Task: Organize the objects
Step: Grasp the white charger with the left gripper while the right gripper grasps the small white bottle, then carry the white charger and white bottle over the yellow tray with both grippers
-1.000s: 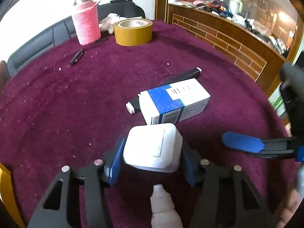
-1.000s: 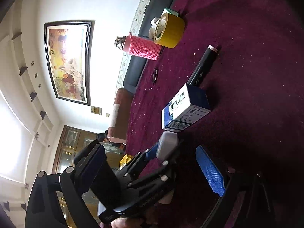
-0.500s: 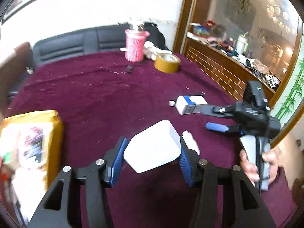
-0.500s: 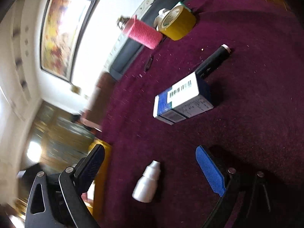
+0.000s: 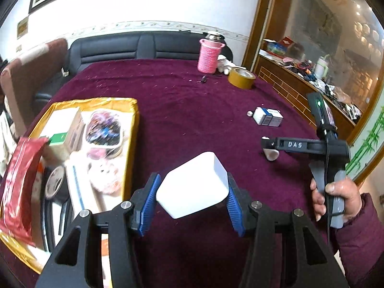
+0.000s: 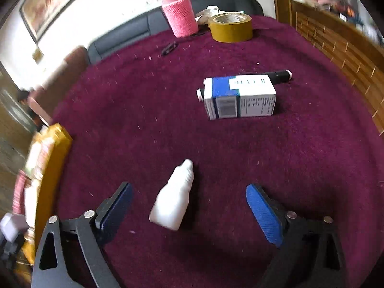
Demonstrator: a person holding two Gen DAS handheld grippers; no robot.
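My left gripper (image 5: 192,198) is shut on a white rounded box (image 5: 193,188) and holds it above the maroon table, to the right of a yellow tray (image 5: 130,129) full of items. My right gripper (image 6: 188,204) is open, its jaws on either side of a small white dropper bottle (image 6: 174,199) that lies on the cloth. The bottle also shows in the left wrist view (image 5: 271,154) under the right gripper (image 5: 266,144). A blue and white carton (image 6: 240,97) lies further back, with a black marker (image 6: 279,75) behind it.
A pink knitted flask (image 6: 180,16) and a yellow tape roll (image 6: 230,27) stand at the far edge, a small black clip (image 6: 169,48) in front of them. A black sofa (image 5: 134,46) is behind the table, a wooden cabinet (image 5: 300,93) to the right.
My left gripper lifted the white box off the table and swung left toward the yellow tray. My right gripper levelled out and came down around the white dropper bottle.
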